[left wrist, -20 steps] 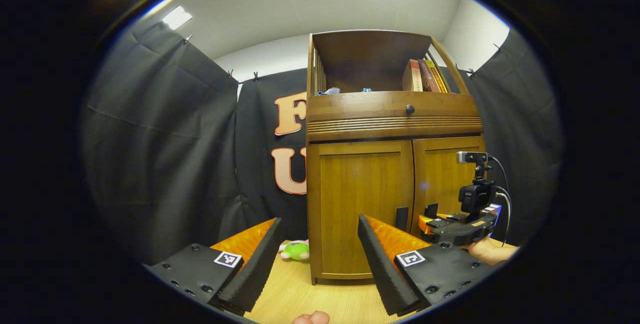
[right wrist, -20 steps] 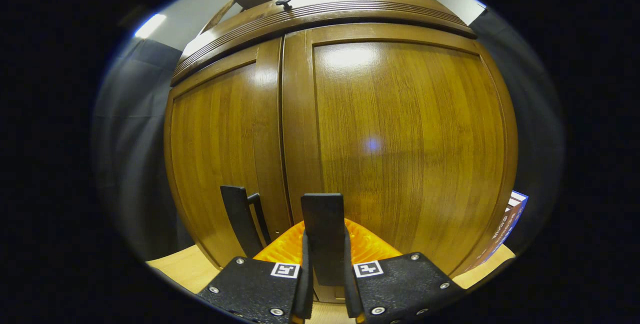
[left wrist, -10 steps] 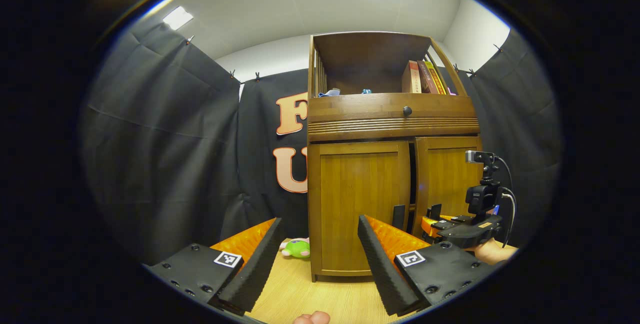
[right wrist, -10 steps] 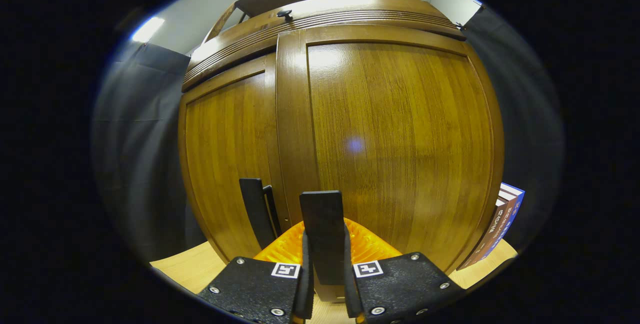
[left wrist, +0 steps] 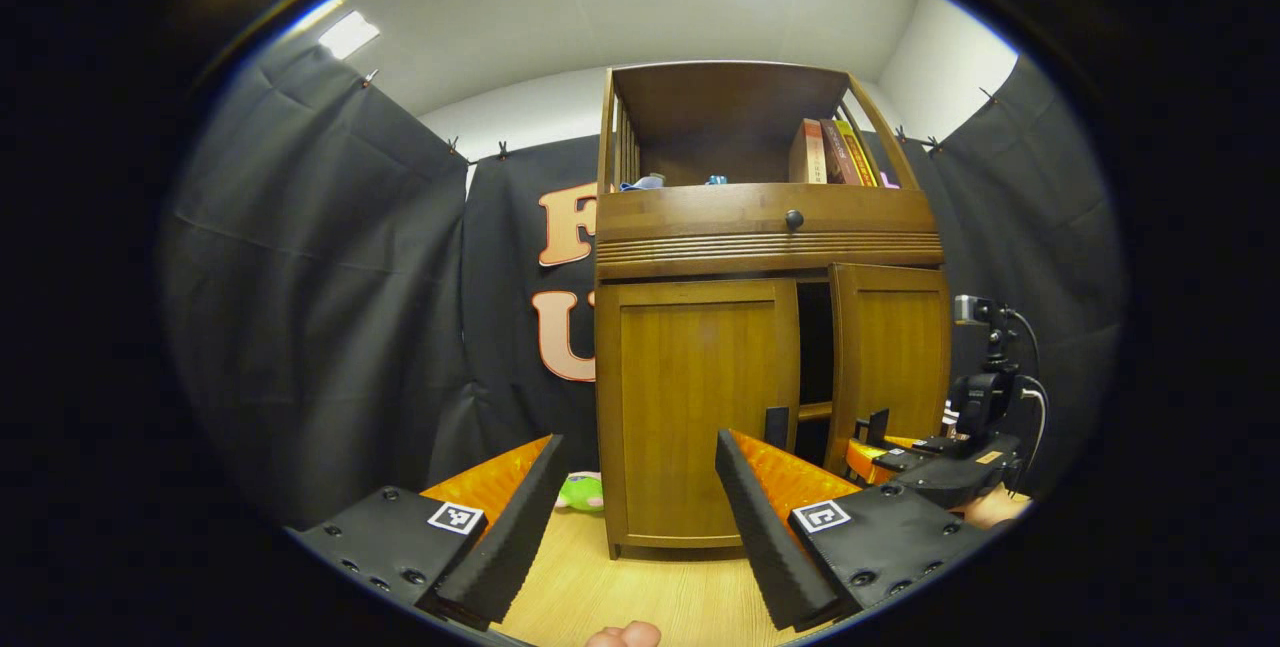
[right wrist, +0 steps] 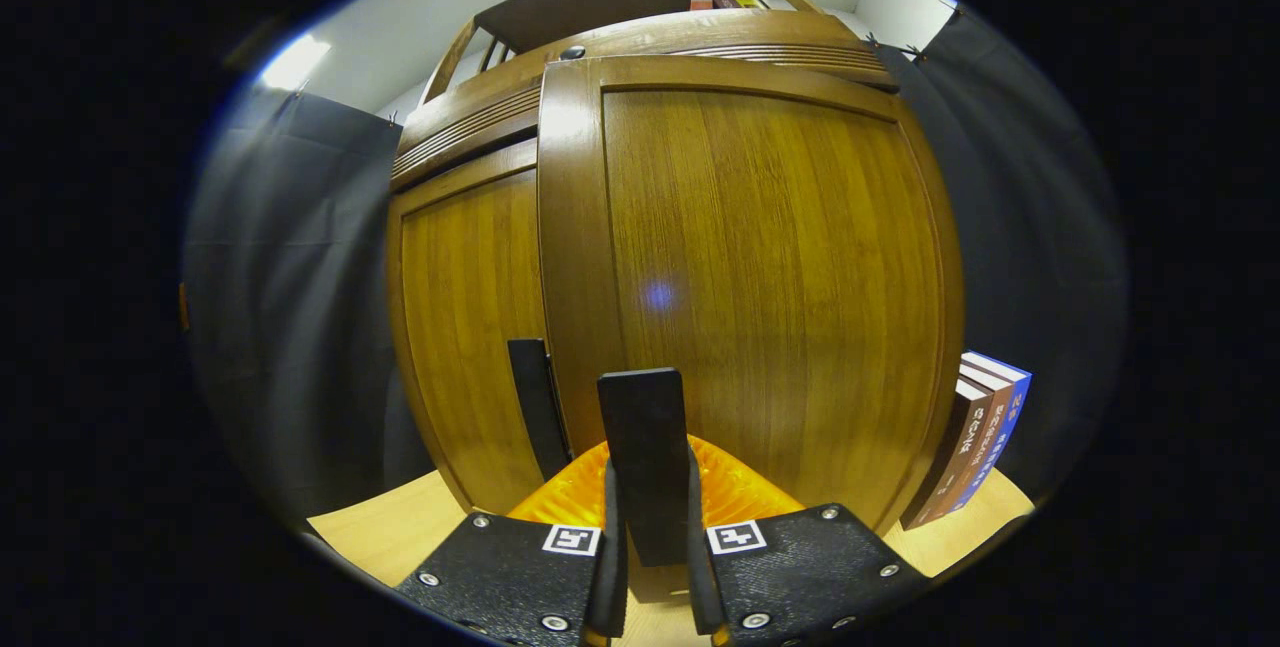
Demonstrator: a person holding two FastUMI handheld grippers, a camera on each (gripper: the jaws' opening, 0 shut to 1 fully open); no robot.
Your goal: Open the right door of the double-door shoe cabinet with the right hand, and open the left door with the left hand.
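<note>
Black cloth walls back a light wooden floor (left wrist: pixel 640 592) on which the shoe cabinet (left wrist: pixel 765 237) stands upright, long axis vertical, front toward the cameras. Its glossy brown right door (left wrist: pixel 888 352) is swung partly outward, a dark gap beside the closed left door (left wrist: pixel 697 407). The right gripper (right wrist: pixel 648 537) is clamped on the right door's handle (right wrist: pixel 645 462). The left gripper (left wrist: pixel 635 517) hovers short of the cabinet, jaws wide apart. Books (right wrist: pixel 975 442) stand beside the cabinet.

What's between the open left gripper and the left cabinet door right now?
In the left gripper view, bare wooden floor separates the left gripper from the closed left door.
</note>
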